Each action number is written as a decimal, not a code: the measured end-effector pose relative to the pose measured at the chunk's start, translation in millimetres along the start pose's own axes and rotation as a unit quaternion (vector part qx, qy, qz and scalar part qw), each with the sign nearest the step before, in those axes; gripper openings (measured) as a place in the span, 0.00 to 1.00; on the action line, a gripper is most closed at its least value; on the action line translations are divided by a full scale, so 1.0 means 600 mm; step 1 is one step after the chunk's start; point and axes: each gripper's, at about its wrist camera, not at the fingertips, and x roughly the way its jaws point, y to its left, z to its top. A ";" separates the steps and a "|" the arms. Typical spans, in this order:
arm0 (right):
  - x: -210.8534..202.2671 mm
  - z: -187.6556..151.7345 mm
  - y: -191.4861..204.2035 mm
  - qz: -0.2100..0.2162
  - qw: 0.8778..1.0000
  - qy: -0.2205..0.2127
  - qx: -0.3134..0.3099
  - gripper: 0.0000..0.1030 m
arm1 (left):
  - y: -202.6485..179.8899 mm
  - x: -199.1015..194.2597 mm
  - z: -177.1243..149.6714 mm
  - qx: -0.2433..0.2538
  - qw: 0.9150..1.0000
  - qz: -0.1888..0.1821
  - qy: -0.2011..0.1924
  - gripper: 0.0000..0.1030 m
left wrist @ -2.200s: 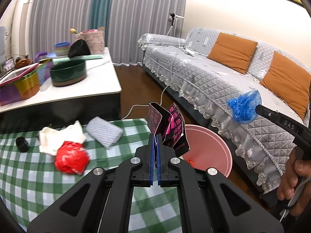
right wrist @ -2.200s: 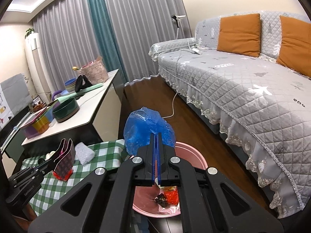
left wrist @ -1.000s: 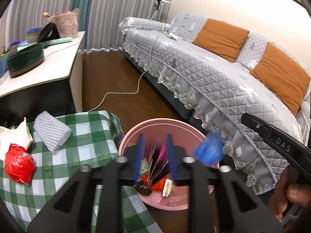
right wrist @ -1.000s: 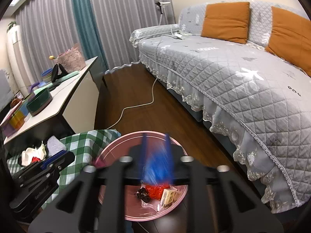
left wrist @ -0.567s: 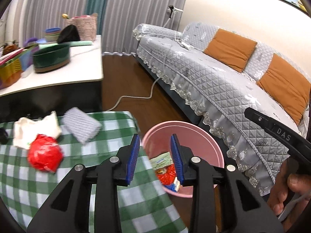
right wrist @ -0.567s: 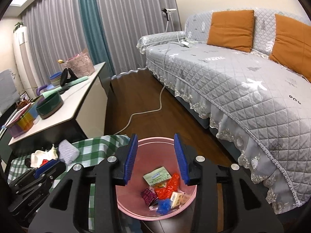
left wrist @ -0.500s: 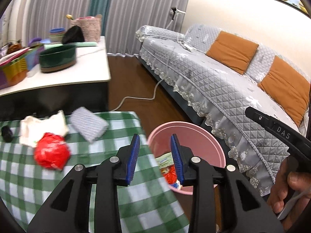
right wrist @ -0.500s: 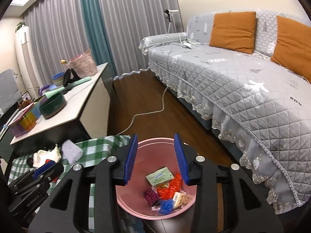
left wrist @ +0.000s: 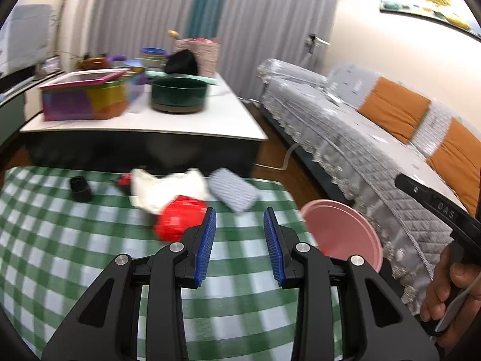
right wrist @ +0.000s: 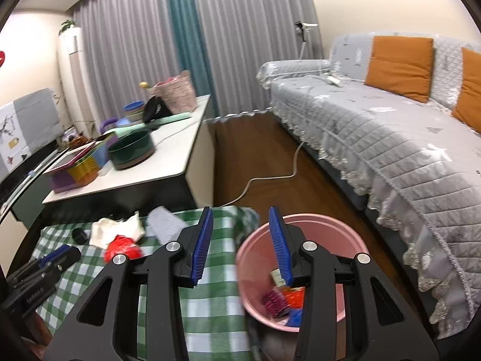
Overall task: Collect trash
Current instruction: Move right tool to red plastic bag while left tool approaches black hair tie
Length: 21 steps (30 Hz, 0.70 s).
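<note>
My left gripper point(left wrist: 239, 245) is open and empty above the green checked tablecloth point(left wrist: 75, 255). Just ahead of it lie a red crumpled wrapper point(left wrist: 177, 221), white crumpled paper point(left wrist: 163, 188), a grey ribbed pad point(left wrist: 233, 192) and a small black cap point(left wrist: 80, 189). The pink bin point(left wrist: 341, 234) stands right of the table. My right gripper point(right wrist: 242, 245) is open and empty above the table edge and the bin point(right wrist: 300, 270), which holds wrappers. The red wrapper point(right wrist: 121, 248), white paper point(right wrist: 115, 230) and grey pad point(right wrist: 162, 221) also show in the right wrist view.
A white side table point(left wrist: 156, 123) behind holds a green pot point(left wrist: 179, 94), colourful boxes point(left wrist: 84, 99) and a basket. A grey sofa point(right wrist: 390, 141) with orange cushions runs along the right. A white cable point(right wrist: 264, 177) lies on the wood floor.
Both grippers let their trash fall into the bin, then opened. Both have swung left, from over the bin toward the table. The left one now faces the trash on the cloth.
</note>
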 end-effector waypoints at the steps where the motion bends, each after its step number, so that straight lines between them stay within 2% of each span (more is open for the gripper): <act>1: 0.002 -0.002 0.008 0.004 1.000 0.001 -0.002 0.39 | 0.017 -0.004 -0.001 -0.005 1.000 0.010 -0.003 0.32; 13: 0.048 -0.031 0.116 0.065 0.997 0.024 -0.027 0.39 | 0.155 -0.018 -0.015 -0.045 0.995 0.092 -0.014 0.32; 21: 0.088 -0.054 0.181 0.099 0.993 0.037 -0.052 0.39 | 0.217 0.001 -0.017 -0.062 0.989 0.131 -0.013 0.32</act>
